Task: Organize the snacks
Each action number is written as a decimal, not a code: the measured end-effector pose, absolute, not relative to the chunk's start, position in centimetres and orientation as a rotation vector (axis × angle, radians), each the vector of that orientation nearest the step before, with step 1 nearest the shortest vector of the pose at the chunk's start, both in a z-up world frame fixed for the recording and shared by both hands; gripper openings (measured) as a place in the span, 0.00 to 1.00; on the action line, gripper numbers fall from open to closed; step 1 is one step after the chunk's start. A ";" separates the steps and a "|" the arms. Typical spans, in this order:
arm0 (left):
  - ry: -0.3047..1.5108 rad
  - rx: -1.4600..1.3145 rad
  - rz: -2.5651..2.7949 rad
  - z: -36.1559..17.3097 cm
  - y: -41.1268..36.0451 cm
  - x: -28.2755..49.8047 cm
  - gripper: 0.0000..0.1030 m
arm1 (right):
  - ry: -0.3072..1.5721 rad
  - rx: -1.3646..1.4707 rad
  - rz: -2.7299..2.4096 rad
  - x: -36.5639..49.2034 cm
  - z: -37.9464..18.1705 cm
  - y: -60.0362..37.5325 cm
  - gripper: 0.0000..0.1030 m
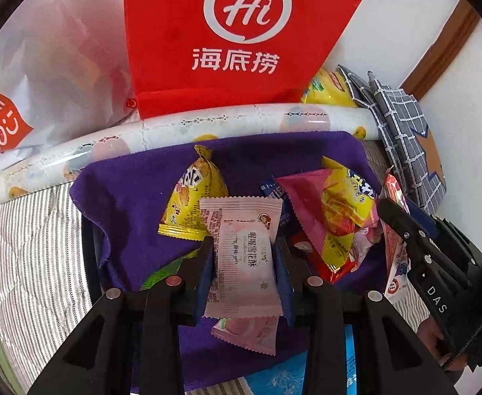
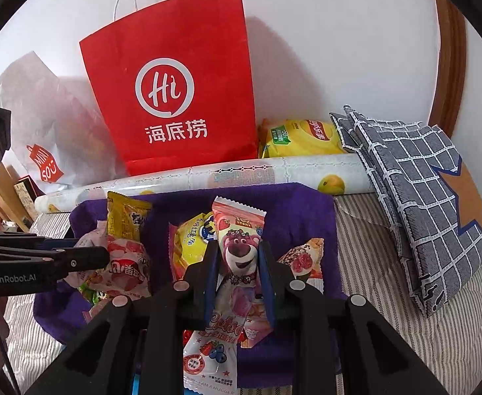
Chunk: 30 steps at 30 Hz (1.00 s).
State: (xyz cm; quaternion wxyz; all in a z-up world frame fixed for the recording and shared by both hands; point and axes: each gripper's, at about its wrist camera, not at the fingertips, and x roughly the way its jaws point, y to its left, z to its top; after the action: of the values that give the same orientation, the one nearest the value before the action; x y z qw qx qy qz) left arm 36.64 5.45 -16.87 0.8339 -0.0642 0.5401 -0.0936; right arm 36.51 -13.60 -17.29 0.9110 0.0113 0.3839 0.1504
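Note:
My left gripper (image 1: 244,247) is shut on a pale pink snowflake-crisp packet (image 1: 242,250), held above a purple cloth (image 1: 125,191) strewn with snacks. My right gripper (image 2: 237,253) is shut on a pink strawberry-bear packet (image 2: 237,256) over the same cloth (image 2: 300,217). Loose snacks lie on the cloth: a yellow packet (image 1: 191,197), a magenta and yellow packet (image 1: 336,207), another pink packet (image 1: 250,332) under my left gripper. The right gripper shows in the left wrist view (image 1: 402,220), the left gripper in the right wrist view (image 2: 86,256).
A red Haidilao paper bag (image 2: 175,92) stands at the back against the wall, a white Miniso bag (image 2: 43,138) to its left. A rolled patterned sheet (image 2: 208,174) lies behind the cloth. A yellow chips bag (image 2: 300,138) and a grey checked cloth bag (image 2: 422,197) are on the right.

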 end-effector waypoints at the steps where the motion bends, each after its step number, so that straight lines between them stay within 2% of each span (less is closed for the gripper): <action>1: 1.146 -0.135 -0.198 -16.9 5.4 36.6 0.34 | 0.792 0.022 0.310 36.5 -17.3 -13.6 0.23; 9: 1.150 -0.129 -0.206 -17.1 5.0 36.6 0.34 | 0.796 0.027 0.307 36.5 -17.3 -13.7 0.23; 14: 1.145 -0.118 -0.205 -16.9 4.8 36.6 0.35 | 0.790 0.024 0.304 36.3 -17.1 -13.9 0.32; 16: 1.140 -0.111 -0.202 -16.7 4.7 36.6 0.40 | 0.787 0.019 0.302 36.2 -16.8 -14.0 0.41; 23: 1.103 -0.084 -0.175 -14.6 4.2 35.2 0.51 | 0.769 0.012 0.298 34.5 -15.0 -14.2 0.45; 25: 1.076 -0.072 -0.164 -13.6 4.1 34.1 0.56 | 0.760 0.012 0.297 33.4 -14.0 -14.4 0.52; 29: 1.014 -0.063 -0.163 -11.8 3.8 31.1 0.65 | 0.708 0.007 0.293 30.3 -11.4 -15.0 0.59; 30: 0.997 -0.055 -0.160 -11.2 3.6 30.1 0.68 | 0.697 0.008 0.288 29.5 -10.7 -15.1 0.63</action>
State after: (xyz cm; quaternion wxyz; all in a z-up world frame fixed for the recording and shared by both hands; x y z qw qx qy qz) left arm 30.05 3.61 -11.23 0.8748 -0.0264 0.4777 -0.0765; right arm 29.50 -15.08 -10.75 0.9298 0.0037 0.3401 0.1407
